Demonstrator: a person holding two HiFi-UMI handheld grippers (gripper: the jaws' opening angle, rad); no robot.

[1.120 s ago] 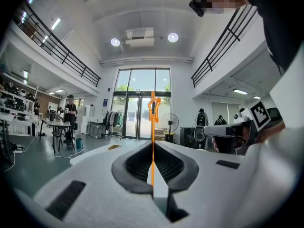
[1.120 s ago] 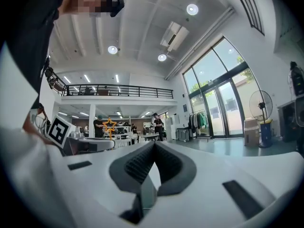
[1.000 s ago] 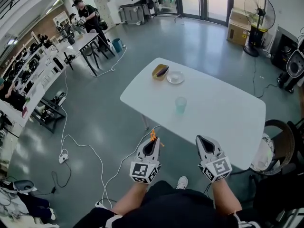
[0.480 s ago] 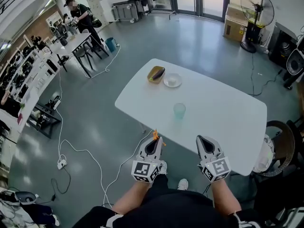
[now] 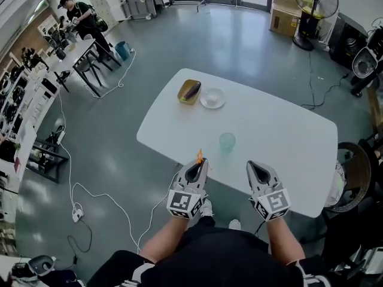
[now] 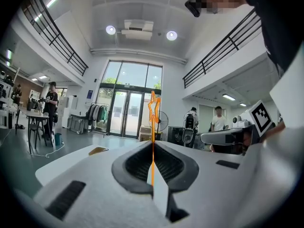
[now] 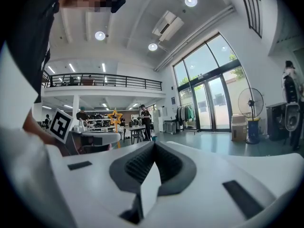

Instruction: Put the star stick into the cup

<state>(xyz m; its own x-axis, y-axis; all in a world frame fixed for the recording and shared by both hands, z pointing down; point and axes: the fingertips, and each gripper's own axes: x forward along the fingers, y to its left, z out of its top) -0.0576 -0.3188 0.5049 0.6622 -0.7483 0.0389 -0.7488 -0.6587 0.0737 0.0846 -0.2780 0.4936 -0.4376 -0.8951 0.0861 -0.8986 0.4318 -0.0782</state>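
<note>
An orange star stick (image 5: 199, 156) stands upright from my left gripper (image 5: 198, 165), which is shut on its thin stem. In the left gripper view the star stick (image 6: 153, 109) rises from between the closed jaws of the left gripper (image 6: 153, 148). A clear greenish cup (image 5: 227, 142) stands upright on the white table (image 5: 281, 142), just beyond and slightly right of the star. My right gripper (image 5: 253, 166) hovers at the table's near edge, right of the cup. In the right gripper view the right gripper (image 7: 153, 148) is shut with nothing in it, and the star stick (image 7: 114, 117) shows to its left.
A yellow dish (image 5: 190, 92) holding a dark object and a white saucer (image 5: 212, 98) sit at the table's far end. A round chair (image 5: 350, 172) stands off the right end. Cables (image 5: 114, 202) trail on the floor at left. A person (image 5: 78, 17) works at a distant table.
Both grippers have moved forward together towards the table. Their tips now reach its near edge, and the star is closer to the cup.
</note>
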